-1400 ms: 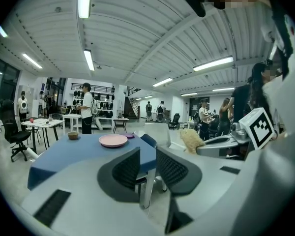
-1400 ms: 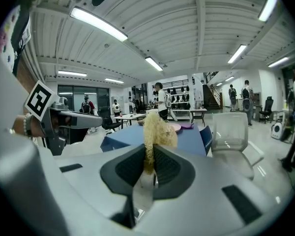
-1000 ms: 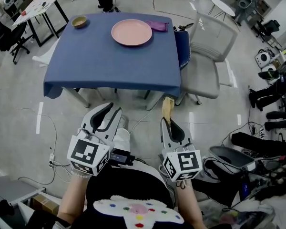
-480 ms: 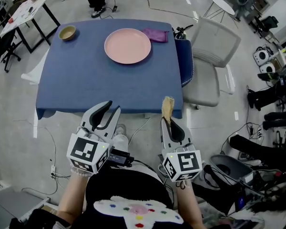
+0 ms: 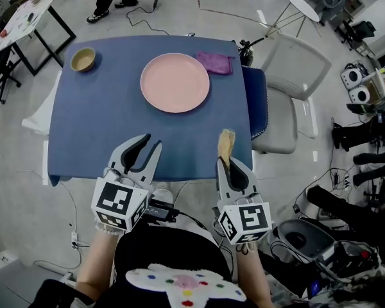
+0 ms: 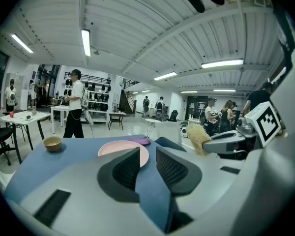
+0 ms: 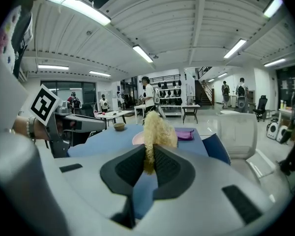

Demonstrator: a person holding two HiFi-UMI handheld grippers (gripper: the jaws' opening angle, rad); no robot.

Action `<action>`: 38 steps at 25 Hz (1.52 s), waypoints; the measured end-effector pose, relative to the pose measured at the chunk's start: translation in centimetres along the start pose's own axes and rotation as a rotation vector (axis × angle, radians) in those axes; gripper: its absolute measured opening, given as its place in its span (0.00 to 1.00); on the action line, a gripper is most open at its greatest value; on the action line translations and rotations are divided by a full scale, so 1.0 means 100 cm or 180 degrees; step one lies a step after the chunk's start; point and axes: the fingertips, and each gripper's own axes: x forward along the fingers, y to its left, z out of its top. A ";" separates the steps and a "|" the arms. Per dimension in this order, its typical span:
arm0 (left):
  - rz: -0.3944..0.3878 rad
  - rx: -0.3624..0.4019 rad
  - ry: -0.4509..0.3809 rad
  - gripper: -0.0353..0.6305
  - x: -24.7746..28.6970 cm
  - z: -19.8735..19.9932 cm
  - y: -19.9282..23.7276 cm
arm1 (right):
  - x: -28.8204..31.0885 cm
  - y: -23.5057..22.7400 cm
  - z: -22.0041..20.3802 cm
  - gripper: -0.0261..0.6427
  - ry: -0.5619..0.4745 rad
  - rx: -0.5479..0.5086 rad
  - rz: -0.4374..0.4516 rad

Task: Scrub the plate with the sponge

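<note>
Plate (image 5: 175,82) nearer, right hand-held gripper (image 5: 226,163) clenching forward-pointing sponge (image 5: 226,142), left hand-held gripper (image 5: 151,144) released

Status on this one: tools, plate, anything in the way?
Left tool open, empty. Right tool shut on sponge. Pink plate not yet reached. Purple cloth beside it; nothing blocking.

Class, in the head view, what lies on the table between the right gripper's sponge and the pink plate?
Nothing but bare blue tablecloth: the head view shows no object on the stretch from the sponge to the plate.
</note>
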 end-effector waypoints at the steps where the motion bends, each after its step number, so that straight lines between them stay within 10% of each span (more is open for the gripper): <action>1: 0.0002 -0.0004 0.0012 0.20 0.004 0.000 0.006 | 0.007 0.000 0.001 0.10 0.0010 0.0000 -0.0001; 38: 0.0338 -0.0490 0.0225 0.21 0.071 -0.022 0.110 | 0.126 0.001 0.015 0.10 0.0305 -0.0242 0.0289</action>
